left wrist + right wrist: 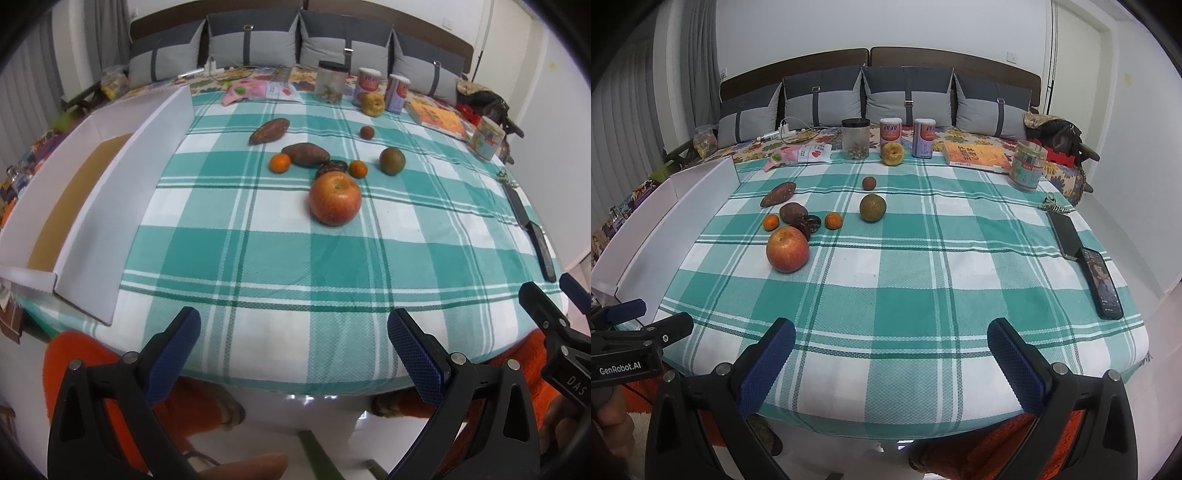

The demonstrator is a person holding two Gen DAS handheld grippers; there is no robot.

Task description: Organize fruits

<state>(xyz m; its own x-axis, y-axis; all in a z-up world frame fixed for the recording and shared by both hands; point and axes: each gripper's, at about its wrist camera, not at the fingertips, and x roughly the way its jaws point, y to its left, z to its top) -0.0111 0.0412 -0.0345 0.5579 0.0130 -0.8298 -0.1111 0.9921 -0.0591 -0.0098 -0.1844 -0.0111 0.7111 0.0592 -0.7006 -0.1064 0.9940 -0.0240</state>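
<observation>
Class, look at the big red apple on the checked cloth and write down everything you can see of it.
The apple is the largest fruit on the cloth and the nearest to the grippers. Its skin looks smooth, red-orange streaked with yellow. It stands upright, the stem hollow facing up, whole and unbruised as far as shown. It rests on the green-and-white checked cloth, just in front of a dark wrinkled fruit; whether they touch is unclear. No gripper touches it.

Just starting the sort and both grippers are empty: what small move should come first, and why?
Probably reach the left gripper forward toward the apple: its jaws are open, the apple is the nearest fruit, and the white box lies on that side.
</observation>
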